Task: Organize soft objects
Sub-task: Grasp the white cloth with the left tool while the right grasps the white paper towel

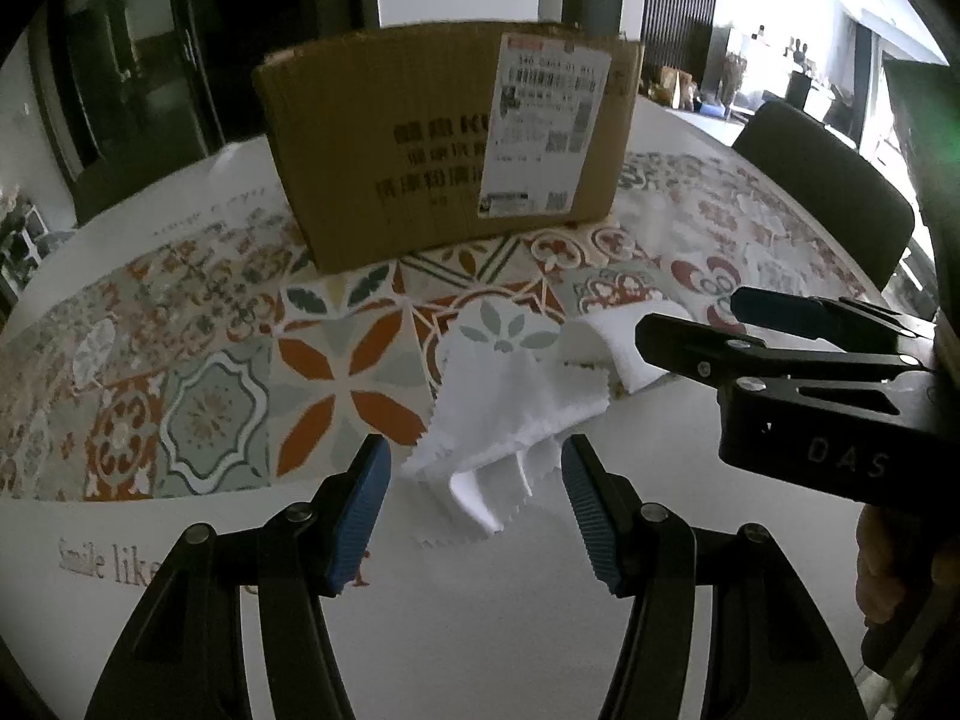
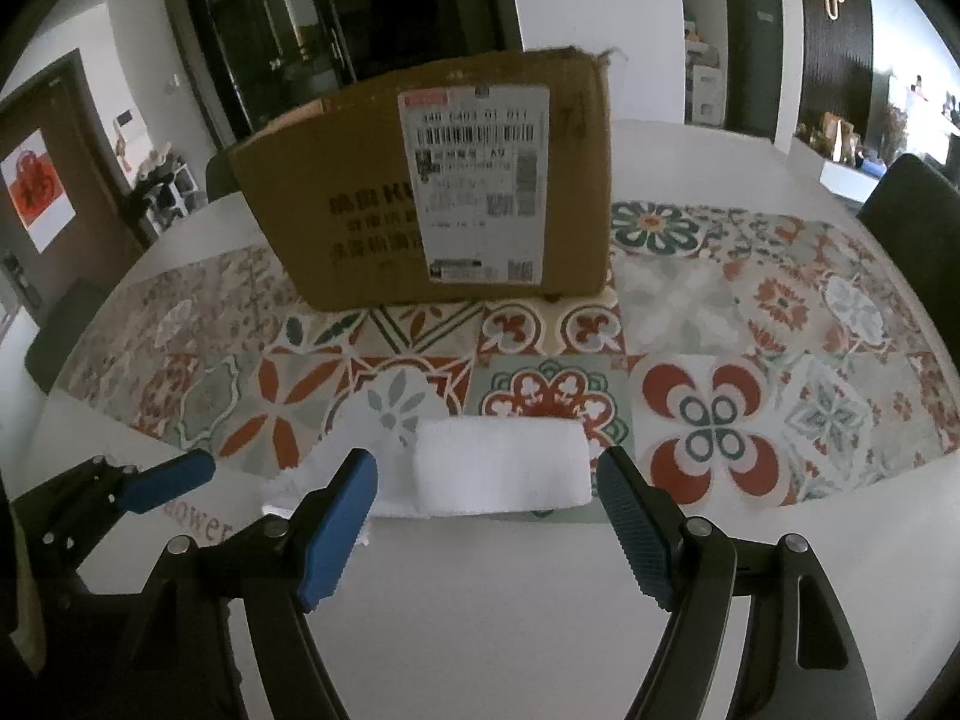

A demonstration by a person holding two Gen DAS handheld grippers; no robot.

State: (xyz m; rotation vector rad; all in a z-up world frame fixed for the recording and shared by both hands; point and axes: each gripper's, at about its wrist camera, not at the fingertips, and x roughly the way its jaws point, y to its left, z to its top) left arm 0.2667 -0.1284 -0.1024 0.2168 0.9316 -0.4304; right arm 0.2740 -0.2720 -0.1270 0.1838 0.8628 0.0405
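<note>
White tabletop (image 2: 480, 630) fills the room's foreground, with dark glass doors (image 2: 288, 18) and pale walls behind. Across it lies a tile-patterned mat (image 2: 750, 324) in orange, green and grey. Straight ahead of both grippers, well beyond their fingertips, a brown cardboard box (image 2: 360, 180) with a shipping label stands on the mat. A rolled white towel (image 2: 501, 465) lies just past the right gripper (image 2: 487, 519), whose jaws stand apart and empty. A crumpled white cloth (image 1: 510, 402) lies just ahead of the left gripper (image 1: 474, 516), jaws likewise apart, holding nothing.
</note>
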